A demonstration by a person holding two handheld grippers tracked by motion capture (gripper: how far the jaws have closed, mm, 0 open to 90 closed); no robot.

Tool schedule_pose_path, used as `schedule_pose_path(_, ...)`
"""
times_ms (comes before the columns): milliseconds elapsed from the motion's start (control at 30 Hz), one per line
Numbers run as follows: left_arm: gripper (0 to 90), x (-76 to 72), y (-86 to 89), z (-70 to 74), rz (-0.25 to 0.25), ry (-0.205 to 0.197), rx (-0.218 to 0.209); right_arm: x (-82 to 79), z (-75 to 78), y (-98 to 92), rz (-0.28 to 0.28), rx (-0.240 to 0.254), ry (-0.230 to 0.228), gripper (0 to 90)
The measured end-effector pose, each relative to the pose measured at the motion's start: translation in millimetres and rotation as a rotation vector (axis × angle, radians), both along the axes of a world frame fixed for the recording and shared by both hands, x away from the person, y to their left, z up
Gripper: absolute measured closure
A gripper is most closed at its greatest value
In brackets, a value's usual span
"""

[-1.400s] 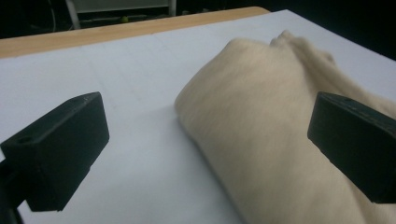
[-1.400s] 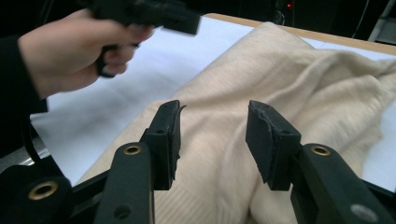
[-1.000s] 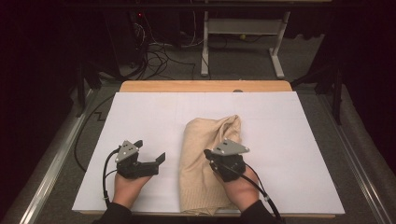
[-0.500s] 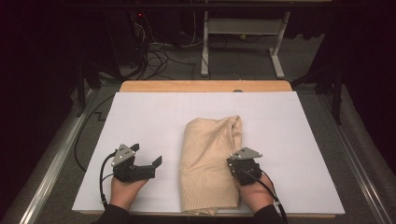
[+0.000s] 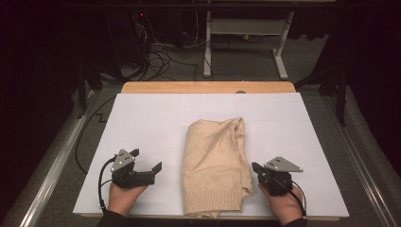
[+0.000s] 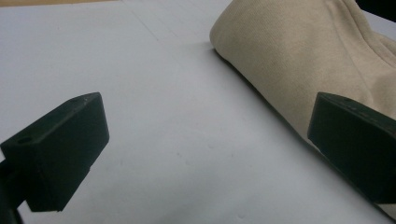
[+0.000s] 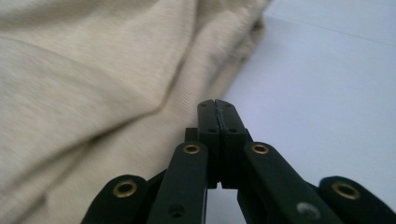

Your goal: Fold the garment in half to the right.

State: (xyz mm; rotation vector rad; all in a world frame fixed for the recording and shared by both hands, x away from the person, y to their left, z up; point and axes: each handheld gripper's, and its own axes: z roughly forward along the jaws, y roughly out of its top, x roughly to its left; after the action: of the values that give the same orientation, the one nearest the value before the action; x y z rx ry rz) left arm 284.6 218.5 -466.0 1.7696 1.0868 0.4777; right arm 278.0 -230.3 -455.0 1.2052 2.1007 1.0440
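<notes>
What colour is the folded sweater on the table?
Beige, a plain fine knit: the sweater shows best in the right gripper view.

Beige knit sweater [image 5: 215, 166], folded lengthwise, ribbed hem nearest, lying apparently flat, mid-table on white sheet [image 5: 142, 123]

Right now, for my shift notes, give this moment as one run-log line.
folded beige knit sweater: flat on white table sheet | left hand-held gripper: open, beside sweater | right hand-held gripper: shut, empty, at sweater's edge

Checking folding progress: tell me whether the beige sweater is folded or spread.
Folded: the beige sweater lies as a narrow lengthwise bundle, layers stacked along its right edge.
</notes>
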Motion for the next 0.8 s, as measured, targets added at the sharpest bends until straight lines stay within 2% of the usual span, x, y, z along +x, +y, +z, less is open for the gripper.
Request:
schedule_pose_path(200,0.0,-3.3,9.0,-1.4,0.000,0.000,-0.003,-6.7,-5.3,-38.2,-0.039,0.049,-0.042,90.0)
schedule_pose_path(233,0.0,-3.8,10.1,-1.9,-0.001,0.000,-0.005,-7.6,-5.4,-43.8,-0.045,0.053,-0.052,87.6)
schedule_pose_path(500,0.0,-6.4,17.6,-4.2,-0.014,-0.001,-0.009,-10.8,-8.5,-84.8,-0.111,0.150,-0.097,60.2)
schedule_pose_path(633,0.0,-6.3,16.1,-4.6,-0.025,-0.007,-0.006,-11.9,-9.8,-93.5,-0.121,0.173,-0.123,48.4)
schedule_pose_path(800,0.0,-6.8,15.8,-2.7,-0.036,-0.020,-0.015,-12.1,-8.4,-93.2,-0.104,0.181,-0.166,30.8)
